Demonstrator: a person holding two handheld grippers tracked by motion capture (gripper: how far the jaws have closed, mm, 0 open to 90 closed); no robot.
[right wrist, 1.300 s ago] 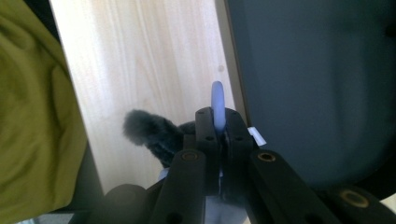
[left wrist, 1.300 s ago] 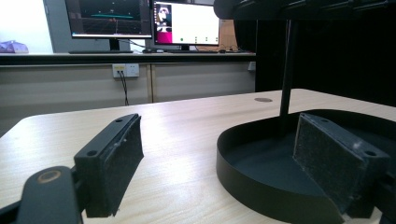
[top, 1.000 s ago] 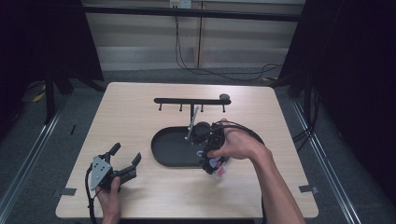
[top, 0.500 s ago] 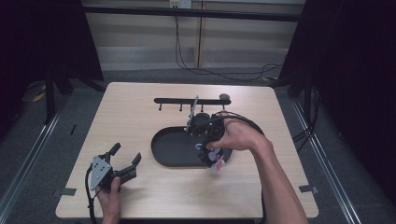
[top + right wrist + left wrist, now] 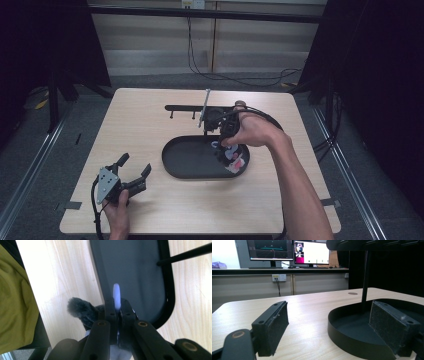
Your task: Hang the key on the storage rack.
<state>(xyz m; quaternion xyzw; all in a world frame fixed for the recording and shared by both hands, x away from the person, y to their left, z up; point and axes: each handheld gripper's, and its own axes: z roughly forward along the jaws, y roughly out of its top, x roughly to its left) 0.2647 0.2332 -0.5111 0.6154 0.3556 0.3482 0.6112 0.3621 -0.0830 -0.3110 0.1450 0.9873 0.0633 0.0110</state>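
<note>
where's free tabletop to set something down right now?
Free: the light wooden table left of the black oval tray, and the front strip between the open left claw and the right forearm. Crowded: the tray's right end, where the right claw holds a fuzzy grey item, and by the black rack bar.

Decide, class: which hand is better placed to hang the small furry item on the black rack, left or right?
Right, probably. The right tool is shut on the furry item above the black tray, close to the rack. The left tool sits open at the table's near-left corner.
</note>
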